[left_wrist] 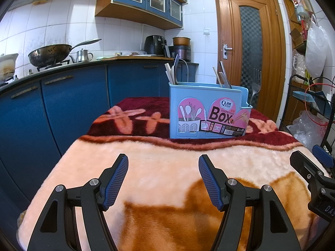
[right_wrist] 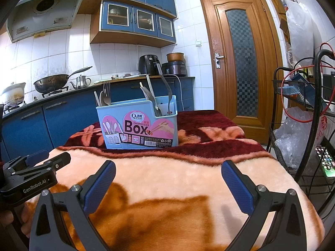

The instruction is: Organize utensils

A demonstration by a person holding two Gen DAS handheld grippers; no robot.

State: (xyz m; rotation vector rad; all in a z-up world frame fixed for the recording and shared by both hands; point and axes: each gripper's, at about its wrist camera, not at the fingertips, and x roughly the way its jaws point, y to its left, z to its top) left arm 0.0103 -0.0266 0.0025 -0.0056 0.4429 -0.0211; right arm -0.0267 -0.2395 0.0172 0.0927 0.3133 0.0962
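**Near bench edge: both tongs idle, holder loaded**

Left tongs (left_wrist: 163, 177) and right tongs (right_wrist: 168, 185) gape wide, holding nothing. Blue chopsticks box (left_wrist: 206, 113) stands toward the blanket-covered bench's (left_wrist: 159, 167) far edge, forks, spoons and chopsticks upright inside. No loose utensils visible. Likely finished or pre-sort; next move needs a target.

Bright, even indoor light is filling both views, and the white glossy wall tiles (right_wrist: 62, 48) are throwing back soft glare. Dark orange-brown shadows are falling across the fluffy peach and maroon blanket (left_wrist: 167, 163) in the foreground. Fisheye distortion is bending the blue kitchen cabinets (left_wrist: 73, 102) and brown wooden door (right_wrist: 240, 52), with black vignetting darkening the corners. Focus is staying sharp throughout.
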